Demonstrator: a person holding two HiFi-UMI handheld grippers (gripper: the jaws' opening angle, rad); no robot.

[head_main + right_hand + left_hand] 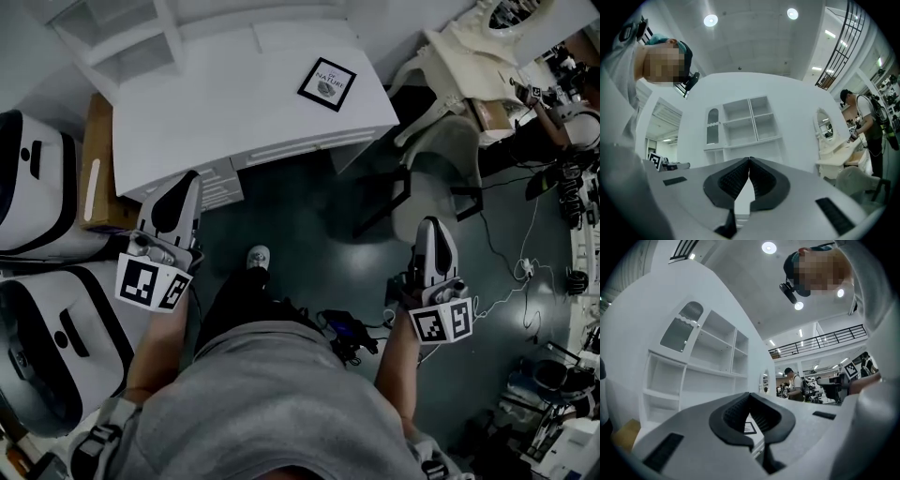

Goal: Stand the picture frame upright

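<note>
Holding both grippers out ahead of the body, the person keeps them roughly level and aimed toward the white surface (216,103). The left gripper (186,180) sits just short of the surface's near left corner. The right gripper (429,225) is over the dark floor (309,206), well to the right of the surface and close to a pale chair (441,155). Each forearm runs back to a grey shirt, and one shoe (258,255) shows between them.

Both pairs of jaws are pressed together with nothing between them (each gripper view shows the ribbed pads meeting at the tips).

The picture frame (327,84) lies flat, face up, near the surface's far right corner, well away from either gripper. A cardboard box (96,169) stands against the surface's left side, with two white cases (37,187) beyond it. Cables (511,272) trail over the floor at the right.

Only the head view shows the frame's place on the surface; in the left gripper view it is just a small dark rectangle below the joined tips. That view shows a white shelf unit (708,362) rising behind the surface and a balcony railing (820,339) in the room beyond. The right gripper view adds an oval mirror (826,127).
</note>
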